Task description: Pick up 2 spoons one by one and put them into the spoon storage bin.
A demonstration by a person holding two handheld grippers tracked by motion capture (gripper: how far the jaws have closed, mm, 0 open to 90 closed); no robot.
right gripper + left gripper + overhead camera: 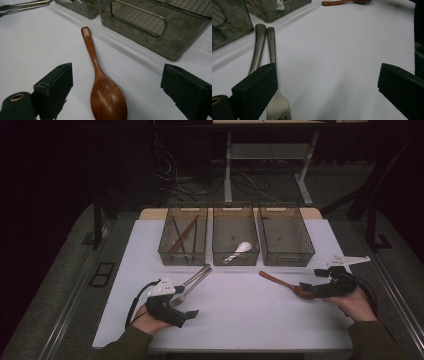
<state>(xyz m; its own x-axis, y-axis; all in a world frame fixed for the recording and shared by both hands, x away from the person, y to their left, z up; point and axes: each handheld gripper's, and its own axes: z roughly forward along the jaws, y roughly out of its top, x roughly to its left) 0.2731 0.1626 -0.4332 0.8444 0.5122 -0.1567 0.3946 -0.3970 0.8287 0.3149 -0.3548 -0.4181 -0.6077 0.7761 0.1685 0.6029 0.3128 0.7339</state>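
A brown wooden spoon (280,281) lies on the white table (240,320) at the right, handle toward the bins. My right gripper (311,284) is open; in the right gripper view the spoon's bowl (107,100) lies between the jaws of the right gripper (116,72), and neither pad touches it. A metal fork (192,282) and a second metal utensil lie side by side at the left. My left gripper (186,306) is open. In the left gripper view the fork (272,45) runs past the inner face of the left jaw of the left gripper (324,75).
Three clear grey bins stand in a row at the back: the left bin (182,256) holds brown chopsticks (184,234), the middle bin (235,259) holds a white spoon (240,250), and the right bin (287,257) looks empty. Beyond the table stand desk legs and cables.
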